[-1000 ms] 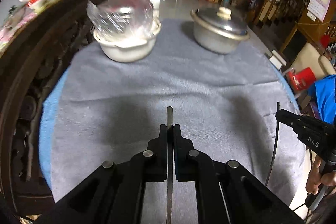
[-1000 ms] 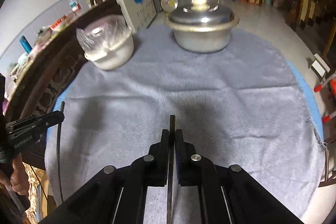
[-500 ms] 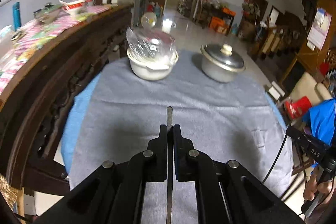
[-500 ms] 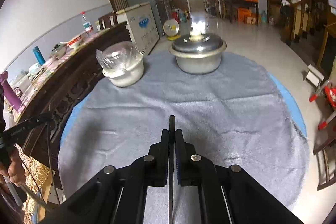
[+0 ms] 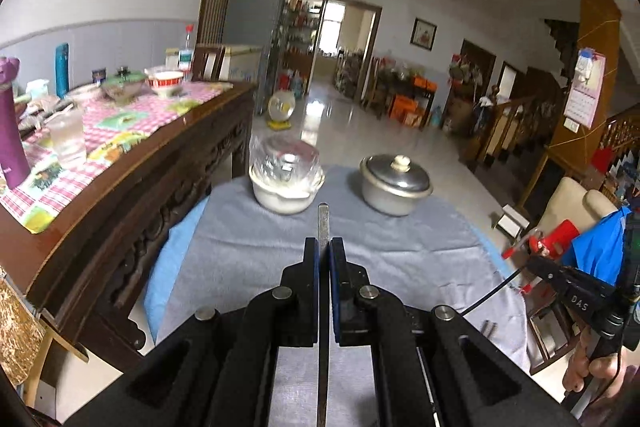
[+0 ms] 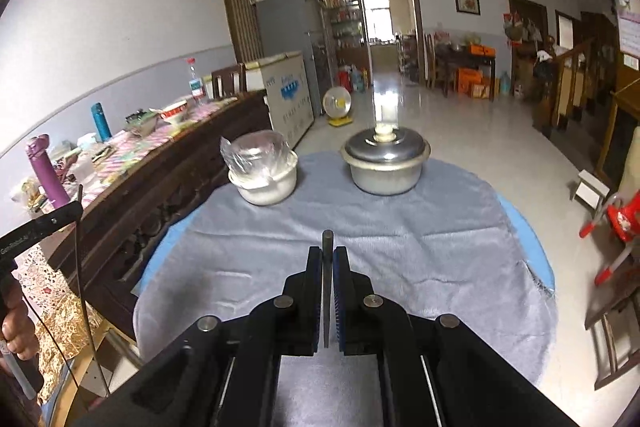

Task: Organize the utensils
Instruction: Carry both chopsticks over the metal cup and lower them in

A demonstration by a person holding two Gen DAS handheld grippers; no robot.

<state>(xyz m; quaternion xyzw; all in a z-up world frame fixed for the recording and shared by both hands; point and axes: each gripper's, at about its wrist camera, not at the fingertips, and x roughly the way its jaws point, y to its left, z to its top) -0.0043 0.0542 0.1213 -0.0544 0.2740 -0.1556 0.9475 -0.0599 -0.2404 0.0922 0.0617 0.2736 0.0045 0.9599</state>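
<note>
My left gripper (image 5: 323,247) is shut on a thin metal utensil handle (image 5: 323,223) that sticks out past the fingertips, held high above the round table's grey cloth (image 5: 248,243). My right gripper (image 6: 328,255) is shut on a second thin metal utensil handle (image 6: 327,241), also raised above the cloth (image 6: 420,247). The working ends of both utensils are hidden behind the fingers. The right gripper's body shows at the right edge of the left wrist view (image 5: 576,297). Small metal pieces (image 5: 489,327) lie on the cloth near it.
A white bowl covered in plastic wrap (image 5: 286,183) and a lidded metal pot (image 5: 395,185) stand at the table's far side. A dark carved wooden sideboard (image 5: 132,187) with cups and bottles runs along the left. A chair and red stool (image 6: 616,223) stand right.
Both grippers have risen and pulled back from the table with the utensils still held; the bowl and pot now look smaller and more of the room shows.
</note>
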